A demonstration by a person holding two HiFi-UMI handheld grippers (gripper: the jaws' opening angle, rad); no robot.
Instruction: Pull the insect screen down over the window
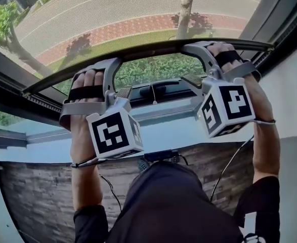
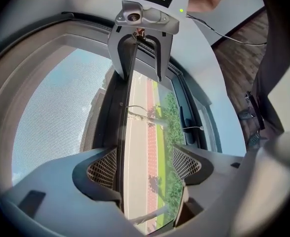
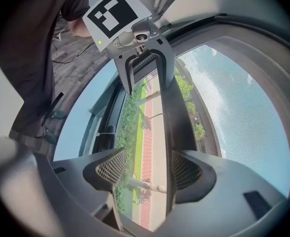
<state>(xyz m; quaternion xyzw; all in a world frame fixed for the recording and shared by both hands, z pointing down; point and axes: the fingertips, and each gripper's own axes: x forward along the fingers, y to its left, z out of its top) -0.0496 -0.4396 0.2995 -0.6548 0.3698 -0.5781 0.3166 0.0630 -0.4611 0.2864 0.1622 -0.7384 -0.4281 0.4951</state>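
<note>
- Insect screen: partly lowered; its mesh covers the upper part of the window, with road and brick pavement visible through it.
- Bottom bar of the screen: dark, spanning the opening from side to side and well above the sill. Grass and hedge show unscreened in the gap beneath it.
- Left gripper: hooked over the bar towards its left end. Fingers stand wide; the bar runs between them, lying against one meshed pad only, with the other pad apart from it.
- Right gripper: hooked over the bar towards its right end. Fingers are likewise wide, and the bar lies against one pad only.
- Neither gripper clamps the bar.
- Left hand and right hand: each strapped into its gripper, arms raised towards the window.
</note>
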